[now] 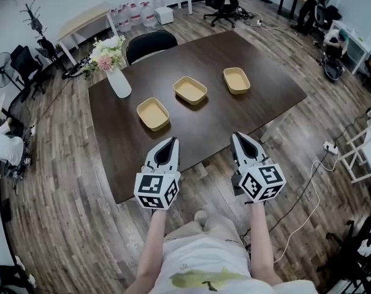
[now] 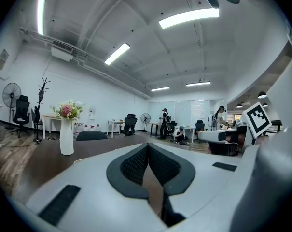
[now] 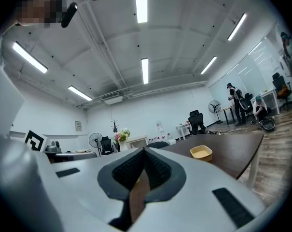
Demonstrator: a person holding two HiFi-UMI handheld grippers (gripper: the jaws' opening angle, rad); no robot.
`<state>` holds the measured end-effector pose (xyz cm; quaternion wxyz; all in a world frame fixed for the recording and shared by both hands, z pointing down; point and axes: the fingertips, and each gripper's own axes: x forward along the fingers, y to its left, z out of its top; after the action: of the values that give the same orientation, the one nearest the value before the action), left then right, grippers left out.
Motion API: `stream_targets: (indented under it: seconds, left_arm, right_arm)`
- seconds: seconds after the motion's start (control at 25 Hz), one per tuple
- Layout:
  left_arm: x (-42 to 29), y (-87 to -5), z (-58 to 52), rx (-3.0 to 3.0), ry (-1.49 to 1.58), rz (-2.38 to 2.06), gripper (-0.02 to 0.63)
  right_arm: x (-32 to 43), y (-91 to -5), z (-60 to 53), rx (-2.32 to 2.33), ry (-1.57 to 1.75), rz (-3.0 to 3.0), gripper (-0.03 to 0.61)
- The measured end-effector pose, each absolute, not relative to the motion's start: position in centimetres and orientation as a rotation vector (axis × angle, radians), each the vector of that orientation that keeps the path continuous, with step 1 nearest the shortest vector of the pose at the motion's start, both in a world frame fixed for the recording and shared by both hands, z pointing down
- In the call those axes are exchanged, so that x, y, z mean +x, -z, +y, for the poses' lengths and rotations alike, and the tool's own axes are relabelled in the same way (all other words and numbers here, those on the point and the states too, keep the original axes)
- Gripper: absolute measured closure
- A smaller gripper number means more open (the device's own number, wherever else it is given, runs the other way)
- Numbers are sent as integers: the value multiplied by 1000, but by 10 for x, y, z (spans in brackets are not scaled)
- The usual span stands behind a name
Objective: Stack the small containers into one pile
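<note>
Shows shut tongs [image 3: 145, 150], tips pressed together. Looks over a dark tabletop [image 3: 235, 151] toward one yellow container [image 3: 201, 152] sitting upright on it. Catches flowers [image 3: 122, 135] farther back, left of the tips, under long ceiling lights [image 3: 141, 1].

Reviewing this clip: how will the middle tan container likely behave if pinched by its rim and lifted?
The middle container looks shallow and empty, so probably light. Its broad flat base on the table suggests it would slide rather than tip or roll if pushed. The thin-looking rim may flex slightly under a pinch.
</note>
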<state>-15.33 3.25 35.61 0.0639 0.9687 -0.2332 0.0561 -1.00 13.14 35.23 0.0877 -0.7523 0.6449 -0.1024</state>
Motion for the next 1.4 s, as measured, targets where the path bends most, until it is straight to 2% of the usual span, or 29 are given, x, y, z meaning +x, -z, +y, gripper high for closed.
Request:
stream_targets:
  seconds: [0.48, 1.12, 1.4]
  left_arm:
    - [-111, -375, -4, 2893, -208, -666, 589]
    - [-50, -384, -101, 2742, -206, -929, 589]
    - [-43, -398, -129, 2635, -216, -1083, 589]
  right_arm:
    - [31, -367, 87, -2230, 367, 1901, 557]
    - [107, -377, -40, -2057, 496, 2110, 557]
    - [116, -386, -90, -1930, 562, 2252, 557]
